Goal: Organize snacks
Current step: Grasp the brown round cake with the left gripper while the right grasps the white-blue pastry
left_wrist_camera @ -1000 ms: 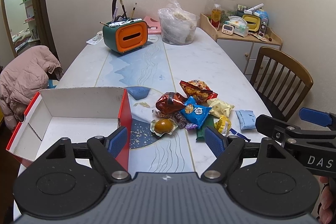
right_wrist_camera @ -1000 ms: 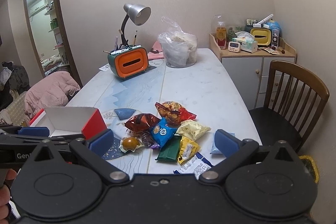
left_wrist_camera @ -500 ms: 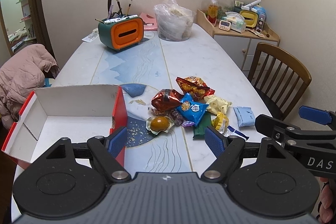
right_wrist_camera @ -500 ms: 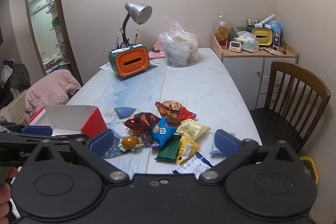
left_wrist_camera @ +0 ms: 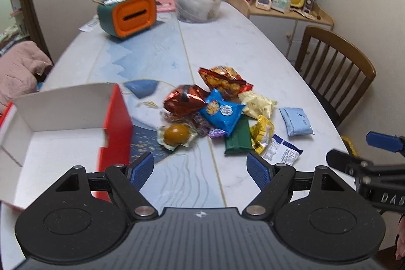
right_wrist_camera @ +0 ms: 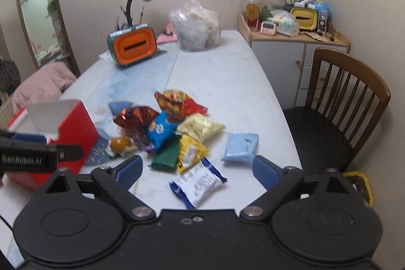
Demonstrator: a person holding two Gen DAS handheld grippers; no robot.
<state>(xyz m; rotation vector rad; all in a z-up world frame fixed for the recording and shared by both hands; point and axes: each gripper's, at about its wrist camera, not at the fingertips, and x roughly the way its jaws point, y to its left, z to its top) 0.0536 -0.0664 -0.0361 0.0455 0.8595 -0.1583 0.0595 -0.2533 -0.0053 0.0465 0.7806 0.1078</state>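
Snack pile (left_wrist_camera: 217,108) lay mid-table (left_wrist_camera: 253,42), toward the near edge; red box (left_wrist_camera: 63,118) w/ white inside sat open at the near left edge. Left gripper (left_wrist_camera: 200,166) was spread wide, nothing btwn its jaws. Right gripper (right_wrist_camera: 197,168) had just been closing a bit, yet gaped over the white-blue packet (right_wrist_camera: 197,184), pads not touching it.

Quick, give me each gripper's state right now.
Left gripper: open, nothing between its pads.
Right gripper: open and empty; its jaws have just been closing a little, above the snack pile.
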